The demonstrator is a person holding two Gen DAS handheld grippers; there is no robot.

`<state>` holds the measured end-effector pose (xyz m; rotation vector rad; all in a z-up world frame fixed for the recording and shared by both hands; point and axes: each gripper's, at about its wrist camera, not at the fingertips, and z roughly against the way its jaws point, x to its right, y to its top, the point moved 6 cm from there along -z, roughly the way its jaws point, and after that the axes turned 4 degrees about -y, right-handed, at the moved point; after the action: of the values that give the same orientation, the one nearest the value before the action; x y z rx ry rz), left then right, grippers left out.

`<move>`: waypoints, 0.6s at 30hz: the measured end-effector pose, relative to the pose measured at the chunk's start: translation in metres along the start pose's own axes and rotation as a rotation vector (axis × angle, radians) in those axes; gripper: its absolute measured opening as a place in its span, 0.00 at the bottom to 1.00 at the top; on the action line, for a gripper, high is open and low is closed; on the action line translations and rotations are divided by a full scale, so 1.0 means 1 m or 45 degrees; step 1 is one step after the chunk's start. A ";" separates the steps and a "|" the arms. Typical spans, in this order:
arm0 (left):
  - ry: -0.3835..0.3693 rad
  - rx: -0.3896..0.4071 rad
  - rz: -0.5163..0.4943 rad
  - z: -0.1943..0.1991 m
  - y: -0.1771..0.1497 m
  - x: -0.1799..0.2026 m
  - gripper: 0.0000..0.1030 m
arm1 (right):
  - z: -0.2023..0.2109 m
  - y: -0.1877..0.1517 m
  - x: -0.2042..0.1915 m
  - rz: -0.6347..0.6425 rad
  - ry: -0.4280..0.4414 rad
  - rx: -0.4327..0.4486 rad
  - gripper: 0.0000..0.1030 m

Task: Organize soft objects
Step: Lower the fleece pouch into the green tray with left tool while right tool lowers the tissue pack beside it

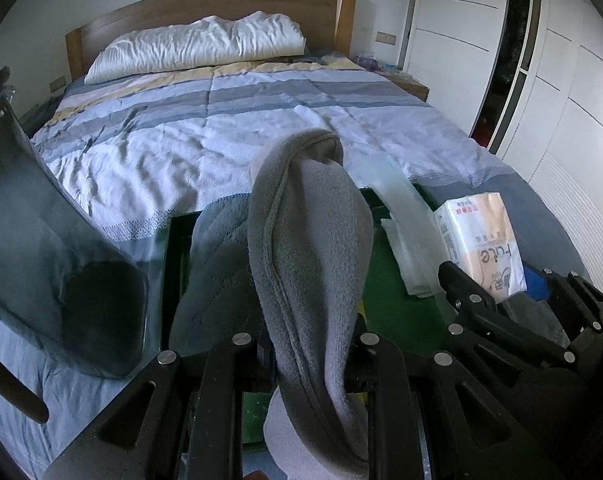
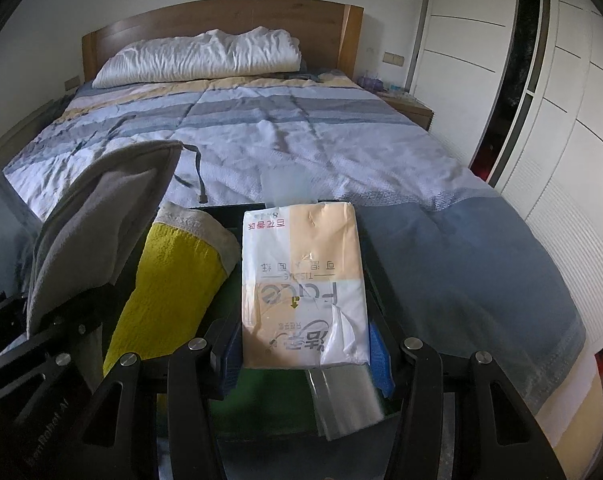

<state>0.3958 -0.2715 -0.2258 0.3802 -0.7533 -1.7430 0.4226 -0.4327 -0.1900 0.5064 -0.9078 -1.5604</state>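
My left gripper (image 1: 309, 344) is shut on a grey fleece cloth (image 1: 309, 240) that stands up between its fingers; the same cloth shows at the left of the right wrist view (image 2: 101, 216). My right gripper (image 2: 305, 344) is shut on a tissue pack (image 2: 301, 280) with peach and white wrapping, held over a dark tray with a green floor (image 2: 261, 384). The pack also shows in the left wrist view (image 1: 481, 248). A yellow towel with a grey edge (image 2: 169, 280) lies in the tray beside the pack.
The tray rests on a bed with a striped blue and white quilt (image 1: 241, 120). A white pillow (image 1: 197, 44) lies against the wooden headboard. White wardrobe doors (image 2: 561, 120) stand to the right. A clear plastic bag (image 1: 401, 208) lies in the tray.
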 end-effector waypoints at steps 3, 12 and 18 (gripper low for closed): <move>0.007 -0.011 0.002 -0.005 -0.002 0.000 0.16 | -0.003 -0.002 -0.001 0.001 -0.005 -0.004 0.49; 0.023 -0.035 0.005 -0.017 -0.005 -0.004 0.16 | -0.016 -0.004 -0.011 0.020 -0.021 -0.033 0.49; 0.030 -0.047 0.011 -0.022 -0.008 -0.006 0.16 | -0.024 -0.002 -0.011 0.025 -0.027 -0.047 0.49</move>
<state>0.4051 -0.2708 -0.2478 0.3713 -0.7041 -1.7393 0.4419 -0.4284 -0.2079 0.4542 -0.8956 -1.5646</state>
